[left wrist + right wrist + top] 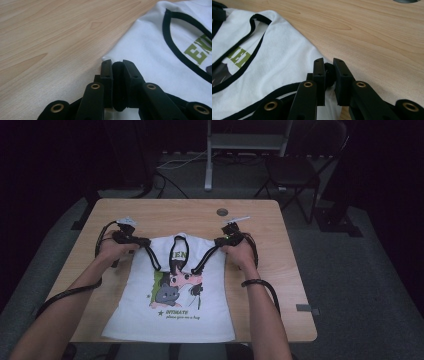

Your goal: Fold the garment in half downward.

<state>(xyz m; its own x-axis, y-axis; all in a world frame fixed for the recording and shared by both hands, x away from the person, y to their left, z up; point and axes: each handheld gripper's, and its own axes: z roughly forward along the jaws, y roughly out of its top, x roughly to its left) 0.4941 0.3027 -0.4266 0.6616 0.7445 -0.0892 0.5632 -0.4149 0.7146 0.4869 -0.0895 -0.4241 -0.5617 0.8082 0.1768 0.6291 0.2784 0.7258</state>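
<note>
A white sleeveless shirt [175, 315] with black trim and a cartoon print lies flat, chest up, on the wooden table [165, 212], its neck toward the far side. My left gripper [142, 241] sits at the shirt's left shoulder corner. In the left gripper view the jaws [117, 62] are pinched together on the edge of the white cloth [150, 45]. My right gripper [218, 241] sits at the right shoulder corner. In the right gripper view its jaws [329, 62] are closed on the cloth's [282, 55] black-trimmed edge.
A round cable hole [222, 212] lies in the table just beyond the right gripper. Bare wood surrounds the shirt on the left, right and far sides. A folding chair [300, 170] and a metal stand [245, 142] are behind the table.
</note>
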